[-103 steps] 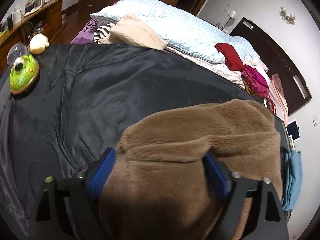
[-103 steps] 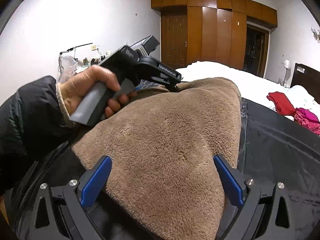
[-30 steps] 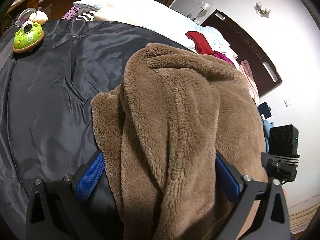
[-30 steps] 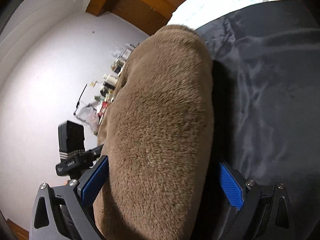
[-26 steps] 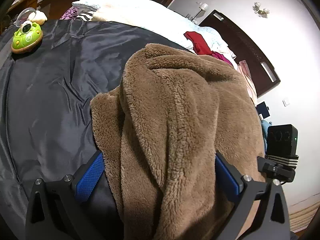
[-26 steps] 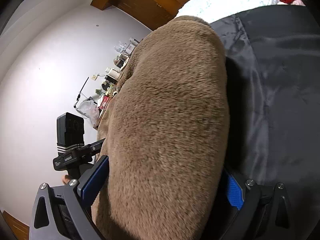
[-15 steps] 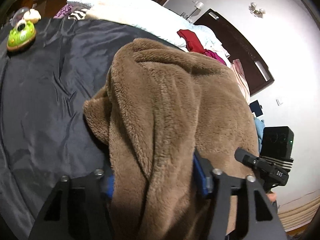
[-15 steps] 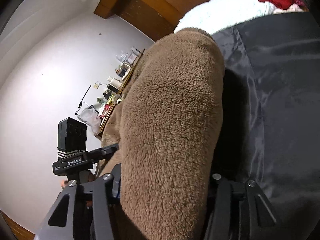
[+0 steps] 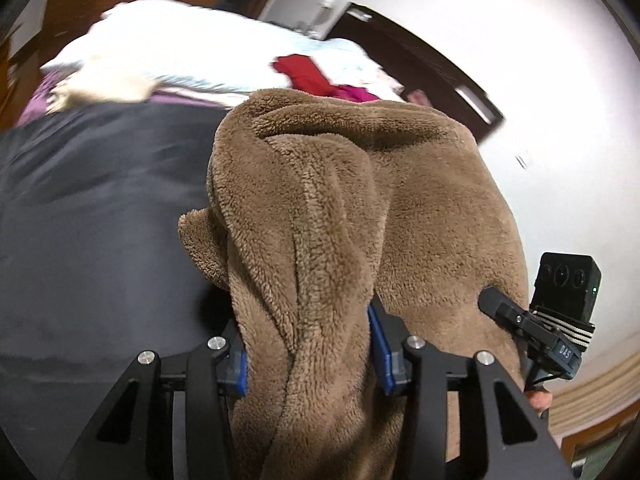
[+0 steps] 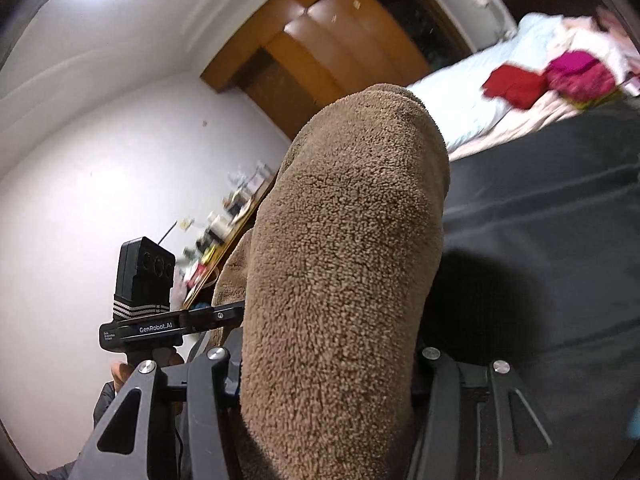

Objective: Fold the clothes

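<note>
Brown fleece garment (image 9: 360, 208) fills my left wrist view, bunched in thick folds and clamped between the blue pads of my left gripper (image 9: 308, 348), rising ahead of the fingers above the dark bedcover (image 9: 88, 208). To that tool's right, my right gripper (image 9: 560, 308) grips the same fleece. No flat, squared fold shows; I judge the folding under way, with laying down and smoothing left. Half a second ago the jaws stood slightly wider; a second ago they were fully spread.

From my right wrist, the brown fleece garment (image 10: 344, 240) stands as a rounded column, pinched in my right gripper (image 10: 328, 372), my left gripper (image 10: 172, 324) at its left. These jaws too were wide apart a second ago; the background now blurs.
</note>
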### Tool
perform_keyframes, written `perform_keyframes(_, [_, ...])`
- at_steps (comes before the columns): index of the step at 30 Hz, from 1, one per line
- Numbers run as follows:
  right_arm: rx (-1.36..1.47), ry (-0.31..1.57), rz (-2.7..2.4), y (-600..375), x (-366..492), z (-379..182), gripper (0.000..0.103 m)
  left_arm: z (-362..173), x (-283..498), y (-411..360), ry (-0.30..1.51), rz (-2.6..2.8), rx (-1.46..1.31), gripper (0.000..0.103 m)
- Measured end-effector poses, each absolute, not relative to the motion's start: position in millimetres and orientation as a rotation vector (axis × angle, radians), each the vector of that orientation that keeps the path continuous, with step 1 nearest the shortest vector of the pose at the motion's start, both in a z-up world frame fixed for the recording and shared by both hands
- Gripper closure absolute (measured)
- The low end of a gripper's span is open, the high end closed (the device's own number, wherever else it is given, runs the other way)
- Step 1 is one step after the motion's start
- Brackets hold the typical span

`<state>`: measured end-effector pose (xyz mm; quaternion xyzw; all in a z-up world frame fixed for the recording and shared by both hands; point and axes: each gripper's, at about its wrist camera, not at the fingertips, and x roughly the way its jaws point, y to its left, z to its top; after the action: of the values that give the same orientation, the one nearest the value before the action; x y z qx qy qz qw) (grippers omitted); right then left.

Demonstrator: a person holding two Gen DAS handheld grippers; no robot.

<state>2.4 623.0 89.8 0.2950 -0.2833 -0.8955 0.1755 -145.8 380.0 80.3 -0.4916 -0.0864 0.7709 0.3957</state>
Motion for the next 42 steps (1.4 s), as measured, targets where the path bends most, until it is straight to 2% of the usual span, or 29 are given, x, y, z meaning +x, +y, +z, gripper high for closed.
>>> perform_keyframes(7, [0.75,-0.826,-2.721,751,70,121,0.05,103,-116,512,-0.163,1.845,-1.185,0.053])
perform_keyframes(15, [0.724,-0.844,-2.881,838,123,134,0.05,113,-91,643,-0.135,1.724,-1.16,0.053])
perform_keyframes(22, [0.788,-0.844,-2.96,881,125,146,0.05,96,-85,710,-0.114,1.677,-1.202,0.053])
perform_keyframes(28, [0.889,-0.951,-2.95,940,122,103,0.049,71,-77,733,-0.065,1.688,-1.209,0.055])
perform_keyframes(30, [0.913,-0.975,-2.946,955,115,89,0.043,67,-71,737,-0.017,1.713,-1.197,0.049])
perform_keyframes(34, [0.958,-0.814,-3.071,952,110,94,0.028,59,-65,739,0.055,1.795,-1.191,0.022])
perform_keyframes(35, [0.985,-0.762,-3.115,948,111,94,0.021,58,-66,739,0.059,1.803,-1.19,0.02])
perform_keyframes(36, [1.007,-0.717,-3.15,946,109,96,0.019,57,-67,739,0.057,1.803,-1.194,0.017])
perform_keyframes(39, [1.037,-0.586,-3.252,929,113,109,0.019,61,-72,738,0.049,1.808,-1.201,0.017])
perform_keyframes(42, [1.018,-0.315,-3.423,901,120,133,0.019,77,-69,729,0.07,1.867,-1.159,0.017])
